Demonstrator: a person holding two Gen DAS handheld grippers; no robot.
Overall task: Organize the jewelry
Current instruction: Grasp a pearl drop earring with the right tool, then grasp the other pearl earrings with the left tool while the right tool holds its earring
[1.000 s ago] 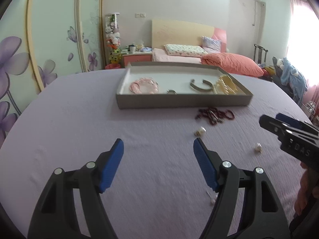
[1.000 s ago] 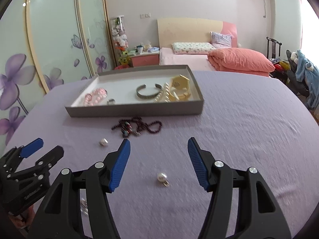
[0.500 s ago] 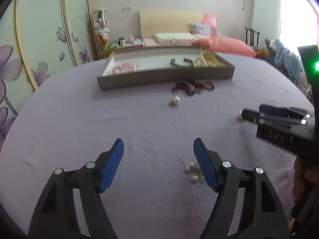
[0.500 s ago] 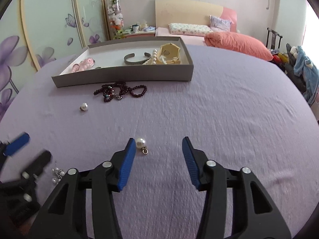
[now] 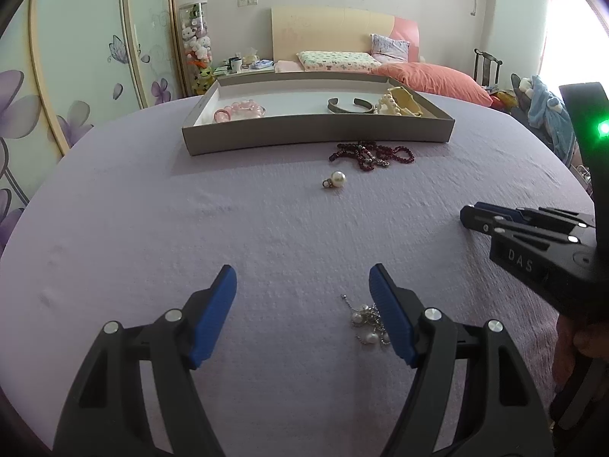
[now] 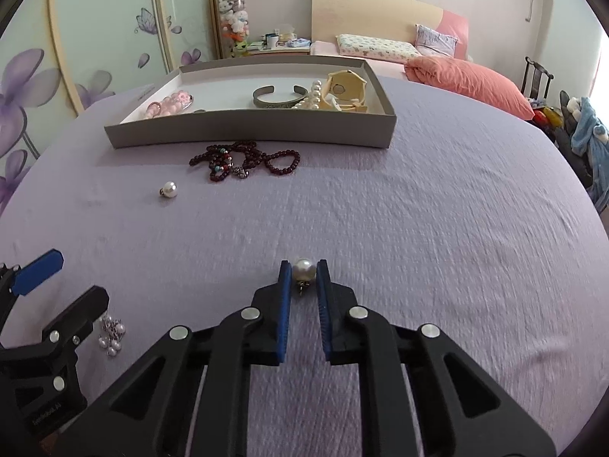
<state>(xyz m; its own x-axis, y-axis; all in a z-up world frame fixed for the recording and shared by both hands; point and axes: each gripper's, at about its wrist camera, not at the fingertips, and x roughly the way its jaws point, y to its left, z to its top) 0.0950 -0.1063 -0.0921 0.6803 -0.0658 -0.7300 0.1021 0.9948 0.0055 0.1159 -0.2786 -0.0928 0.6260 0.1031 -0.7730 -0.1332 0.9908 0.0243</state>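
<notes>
On the lilac cloth, my right gripper is shut on a white pearl pendant, pinched at the very tips of its blue pads. My left gripper stands open just above the cloth; a small cluster of pearls on a chain lies against the inner side of its right finger. Farther off lie a second pearl pendant and a dark red bead necklace. Behind them a grey tray holds a pink bead bracelet, a metal cuff and cream pearl pieces.
The right gripper reaches in from the right edge of the left wrist view, a hand behind it. A bed with an orange pillow stands beyond the table, and patterned sliding doors on the left.
My right gripper has sunk to the cloth and shut on the pearl pendant. My left gripper has come down and drawn back, so the pearl cluster now lies between its fingers.
</notes>
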